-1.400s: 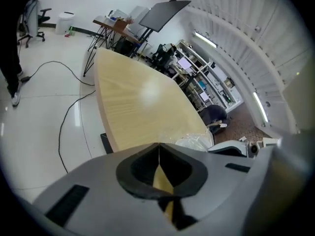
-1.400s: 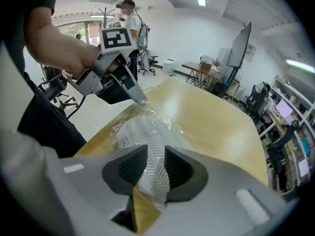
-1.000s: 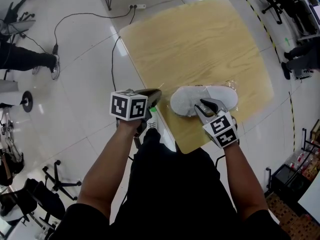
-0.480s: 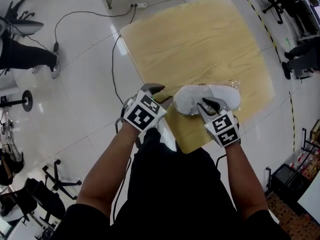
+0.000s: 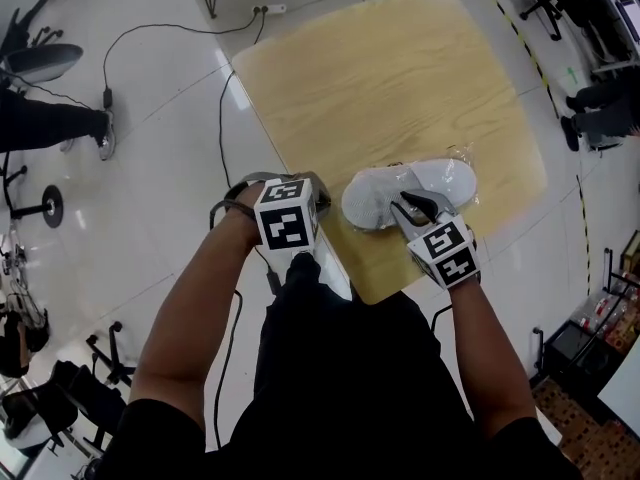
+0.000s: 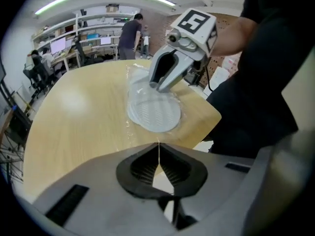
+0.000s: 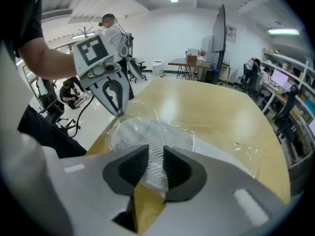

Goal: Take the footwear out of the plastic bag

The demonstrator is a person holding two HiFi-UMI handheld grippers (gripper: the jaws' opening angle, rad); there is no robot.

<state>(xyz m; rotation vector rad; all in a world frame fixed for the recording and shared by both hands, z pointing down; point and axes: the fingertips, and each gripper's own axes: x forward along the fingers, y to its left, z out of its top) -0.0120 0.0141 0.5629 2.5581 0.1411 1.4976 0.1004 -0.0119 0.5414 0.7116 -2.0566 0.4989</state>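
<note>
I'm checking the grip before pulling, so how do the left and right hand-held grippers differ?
The left hand-held gripper has just closed its jaws together, nothing clearly between them; the right hand-held gripper has jaws apart, clamped on the white slipper in its plastic bag. The left sits at the table edge beside the slipper's end; the right is over the slipper. Both point downward.

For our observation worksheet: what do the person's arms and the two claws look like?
Both the left claw and right claw have grey bodies with black ribbed pads, each carrying a white cube with black square markers. The person wears black short sleeves.
</note>
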